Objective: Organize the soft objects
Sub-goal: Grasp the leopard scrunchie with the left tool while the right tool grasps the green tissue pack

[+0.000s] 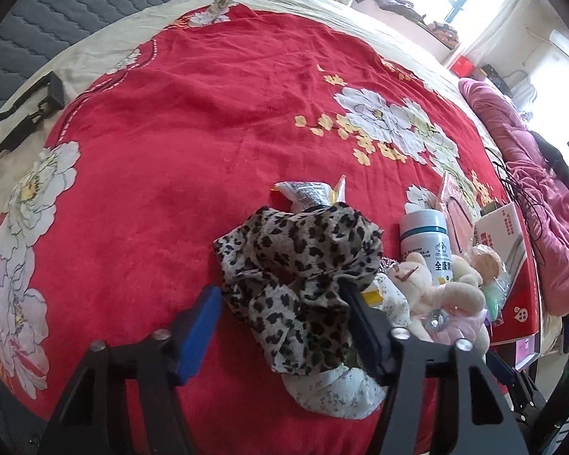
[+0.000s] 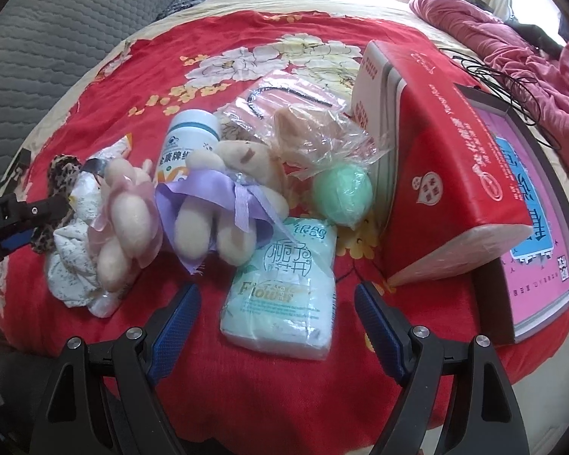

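Note:
A leopard-print scrunchie [image 1: 303, 261] lies on the red floral bedspread [image 1: 193, 121], on top of a white floral scrunchie [image 1: 337, 390]. My left gripper [image 1: 280, 307] is open with its jaws either side of the leopard scrunchie; it also shows at the left edge of the right wrist view [image 2: 38, 223]. Two plush bears, one in pink [image 2: 121, 220] and one in purple [image 2: 223, 197], lie beside a tissue pack [image 2: 284, 284] and a green ball [image 2: 343, 193] in plastic. My right gripper [image 2: 277, 318] is open around the tissue pack's near end.
A white supplement bottle [image 2: 189, 140], a pink mask packet [image 2: 284, 94], a red box [image 2: 447, 167] and a pink-lidded box [image 2: 538, 212] lie around the soft things. A black clamp [image 1: 26, 113] lies far left. A pink quilt [image 1: 531, 174] and black cables [image 2: 512, 76] lie on the right.

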Tool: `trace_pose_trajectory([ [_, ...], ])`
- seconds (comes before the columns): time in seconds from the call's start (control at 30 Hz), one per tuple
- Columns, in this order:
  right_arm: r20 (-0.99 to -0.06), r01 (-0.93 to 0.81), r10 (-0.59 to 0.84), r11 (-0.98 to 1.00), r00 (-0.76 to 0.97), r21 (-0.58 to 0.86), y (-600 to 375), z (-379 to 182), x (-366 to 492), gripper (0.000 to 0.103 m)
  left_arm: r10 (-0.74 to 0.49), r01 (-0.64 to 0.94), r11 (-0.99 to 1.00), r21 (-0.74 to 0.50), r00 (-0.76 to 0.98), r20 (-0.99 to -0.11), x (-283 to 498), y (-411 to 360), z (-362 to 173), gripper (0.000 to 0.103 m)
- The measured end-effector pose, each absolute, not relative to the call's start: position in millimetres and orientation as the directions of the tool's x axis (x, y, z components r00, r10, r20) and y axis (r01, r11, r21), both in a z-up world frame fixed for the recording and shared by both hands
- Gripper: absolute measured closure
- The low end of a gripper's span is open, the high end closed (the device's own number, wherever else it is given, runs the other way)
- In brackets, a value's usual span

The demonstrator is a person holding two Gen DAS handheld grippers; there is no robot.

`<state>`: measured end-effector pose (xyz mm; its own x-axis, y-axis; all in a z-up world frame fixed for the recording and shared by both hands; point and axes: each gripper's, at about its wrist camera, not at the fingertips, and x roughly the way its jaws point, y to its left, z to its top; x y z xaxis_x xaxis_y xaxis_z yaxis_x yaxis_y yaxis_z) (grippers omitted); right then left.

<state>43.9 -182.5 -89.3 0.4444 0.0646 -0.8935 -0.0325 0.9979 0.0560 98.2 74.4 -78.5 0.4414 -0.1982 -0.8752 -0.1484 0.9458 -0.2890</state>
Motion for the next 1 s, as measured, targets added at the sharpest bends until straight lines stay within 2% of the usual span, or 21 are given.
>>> trace_pose_trajectory([
  [0.07, -0.895, -0.034, 0.072, 0.997, 0.441, 0.063, -183, -91, 45, 0.019, -0.208, -0.135, 0.947, -0.291, 0.434, -0.876, 101, 72, -80, 0.055],
  [0.1, -0.895, -0.035, 0.07, 0.998, 0.442, 0.061, -183, -92, 44, 0.021, -0.211, -0.129, 0.948, -0.292, 0.432, -0.877, 102, 70, -80, 0.057],
  [0.13, -0.892, -0.035, 0.066, 0.998, 0.448, 0.056, -184, -91, 44, 0.029, -0.215, -0.121, 0.948, -0.293, 0.434, -0.875, 102, 68, -78, 0.065],
  [0.17, -0.89, -0.039, 0.067, 0.998, 0.451, 0.055, -185, -91, 43, 0.041, -0.219, -0.107, 0.95, -0.292, 0.437, -0.872, 102, 65, -77, 0.073],
  [0.2, -0.889, -0.044, 0.069, 0.998, 0.453, 0.055, -186, -90, 42, 0.047, -0.208, -0.095, 0.957, -0.275, 0.438, -0.874, 102, 62, -75, 0.076],
  [0.27, -0.886, -0.05, 0.092, 0.996, 0.455, 0.078, -190, -89, 40, 0.05, -0.186, -0.087, 0.965, -0.248, 0.441, -0.878, 102, 60, -73, 0.085],
  [0.37, -0.878, -0.044, 0.108, 0.994, 0.466, 0.099, -196, -84, 36, 0.053, -0.184, -0.101, 0.962, -0.253, 0.442, -0.878, 101, 64, -69, 0.093],
  [0.67, -0.852, -0.052, 0.124, 0.992, 0.508, 0.113, -207, -56, 23, 0.054, -0.132, -0.099, 0.974, -0.206, 0.492, -0.86, 89, 67, -38, 0.095],
  [1.0, -0.792, -0.067, 0.135, 0.991, 0.595, 0.119, -216, -15, 13, 0.054, -0.139, -0.051, 0.979, -0.199, 0.547, -0.826, 77, 56, 7, 0.095],
])
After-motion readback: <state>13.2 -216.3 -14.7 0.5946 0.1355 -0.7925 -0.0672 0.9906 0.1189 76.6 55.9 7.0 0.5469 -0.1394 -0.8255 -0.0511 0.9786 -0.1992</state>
